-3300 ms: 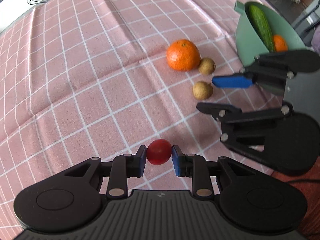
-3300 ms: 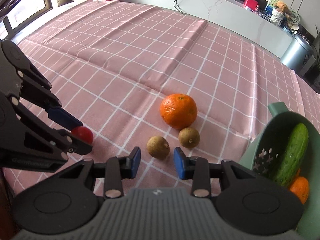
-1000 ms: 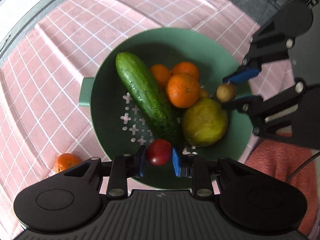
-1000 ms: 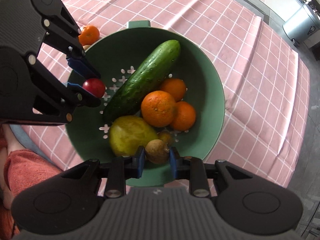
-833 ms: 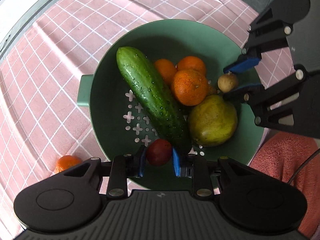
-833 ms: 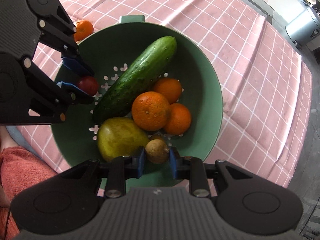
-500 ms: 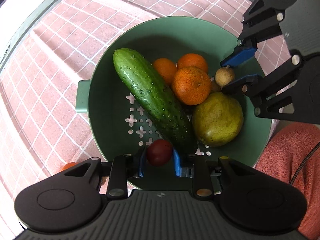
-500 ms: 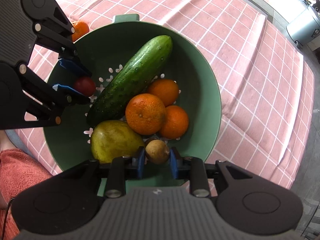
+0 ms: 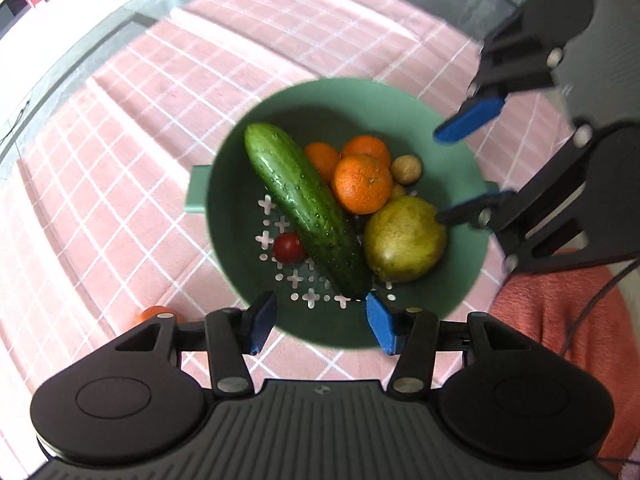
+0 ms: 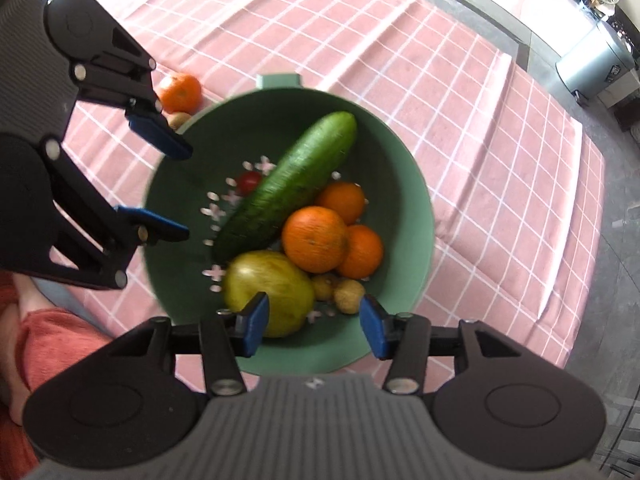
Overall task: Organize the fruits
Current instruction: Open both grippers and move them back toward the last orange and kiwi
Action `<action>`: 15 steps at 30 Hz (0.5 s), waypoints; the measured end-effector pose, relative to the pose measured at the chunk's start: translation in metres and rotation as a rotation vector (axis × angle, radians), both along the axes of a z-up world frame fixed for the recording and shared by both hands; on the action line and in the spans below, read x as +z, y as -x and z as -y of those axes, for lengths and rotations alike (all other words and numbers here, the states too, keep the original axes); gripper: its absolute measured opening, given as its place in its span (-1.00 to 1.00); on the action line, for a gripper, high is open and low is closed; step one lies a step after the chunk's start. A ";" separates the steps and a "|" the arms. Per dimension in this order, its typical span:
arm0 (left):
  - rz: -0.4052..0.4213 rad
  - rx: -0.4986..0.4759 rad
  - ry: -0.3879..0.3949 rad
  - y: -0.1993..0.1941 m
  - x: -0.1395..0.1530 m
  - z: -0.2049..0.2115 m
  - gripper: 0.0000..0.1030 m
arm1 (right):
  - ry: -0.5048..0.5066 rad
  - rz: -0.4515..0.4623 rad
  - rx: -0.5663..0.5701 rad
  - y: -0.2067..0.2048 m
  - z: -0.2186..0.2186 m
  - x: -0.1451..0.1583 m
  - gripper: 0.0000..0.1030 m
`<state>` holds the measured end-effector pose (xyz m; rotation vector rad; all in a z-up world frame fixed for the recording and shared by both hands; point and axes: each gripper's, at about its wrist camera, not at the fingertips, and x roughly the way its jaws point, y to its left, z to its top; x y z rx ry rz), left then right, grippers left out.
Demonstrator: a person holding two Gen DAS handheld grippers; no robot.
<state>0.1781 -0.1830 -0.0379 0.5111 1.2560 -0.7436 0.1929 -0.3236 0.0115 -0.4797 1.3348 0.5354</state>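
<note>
Now both pairs of fingers spread wide and empty, where half a second ago each clamped a fruit. Left gripper [image 9: 320,316] hovering over the near rim of the green colander [image 9: 224,184], nothing between its blue fingers [image 9: 260,322]; right gripper [image 10: 314,324] likewise gaping above the opposite rim.

Just beyond the left gripper, cherry tomato [image 9: 289,247] released and lying on the perforated floor, touching the side of the cucumber [image 9: 308,208]. Just beyond the right gripper, small brown fruit [image 10: 349,290] dropped beside a second one of the same kind, against the yellow-green pear-like fruit [image 10: 272,284]. Farther in, three oranges [image 10: 315,239] bunched along the cucumber.

Means two more pieces delivered into the colander, both drops apparently landed clean, nothing rolling out.

Farther out on the pink checked tabletop [image 10: 480,120], still left behind the colander handle: one loose orange [image 10: 180,92] with another small brown fruit [image 10: 178,119] touching it. Probably the next pickups, so task close to done but not finished. Beyond that, only cloth and room edge, blurred.
</note>
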 end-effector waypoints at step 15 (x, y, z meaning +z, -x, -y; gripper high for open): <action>0.105 0.157 0.033 0.016 0.027 -0.110 0.21 | -0.140 0.065 0.130 0.045 -0.087 0.023 -0.05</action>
